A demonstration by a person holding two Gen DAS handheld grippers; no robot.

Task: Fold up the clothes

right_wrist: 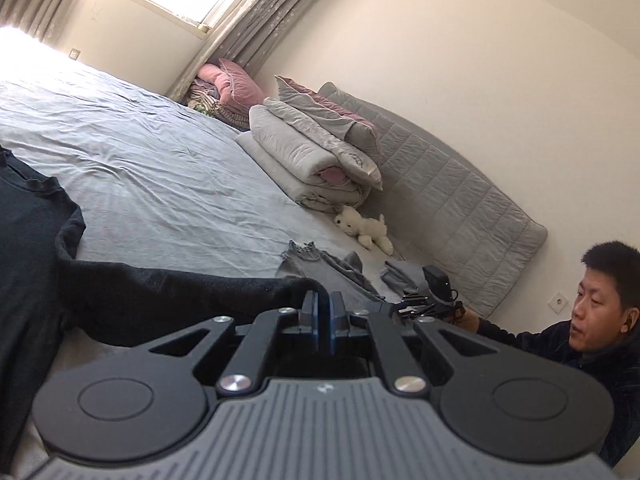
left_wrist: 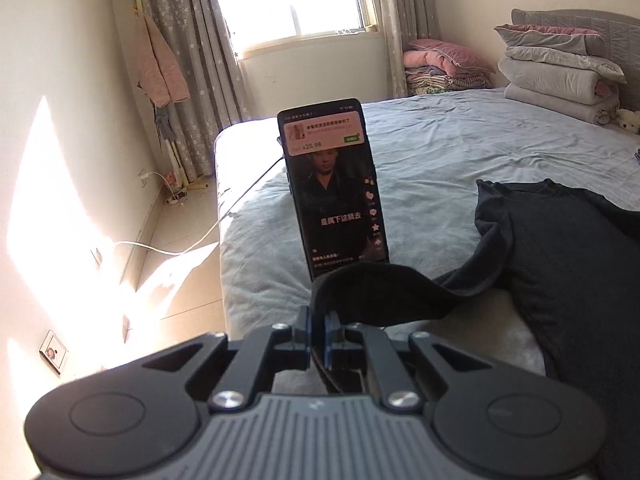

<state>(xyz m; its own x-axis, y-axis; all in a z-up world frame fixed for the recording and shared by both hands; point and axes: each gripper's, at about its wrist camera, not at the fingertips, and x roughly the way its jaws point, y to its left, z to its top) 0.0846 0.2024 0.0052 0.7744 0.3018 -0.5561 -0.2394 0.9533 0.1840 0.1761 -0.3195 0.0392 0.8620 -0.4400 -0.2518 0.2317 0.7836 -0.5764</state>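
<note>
So we've got the dark top (left_wrist: 568, 264) spread over the near right part of the bed (left_wrist: 460, 148), and each of our claws has a sleeve of it. The left claw (left_wrist: 319, 326) is pinched together on the end of one sleeve, which loops up off the sheet right in front of the phone (left_wrist: 332, 184) that stands upright on the bed with its screen lit. The right claw (right_wrist: 324, 312) is likewise clamped on the other sleeve, and that sleeve stretches off to the left toward the body of the top, lifted clear of the sheet. Past the right claw there's a grey frilly garment (right_wrist: 316, 268) lying flat on the bed, a white plush toy (right_wrist: 366, 228) just beyond it, and a stack of folded bedding (right_wrist: 316, 156) against the padded headboard (right_wrist: 452, 200). A person (right_wrist: 600, 320) at the far right edge holds another gripper (right_wrist: 432, 300) low over the bed.
</note>
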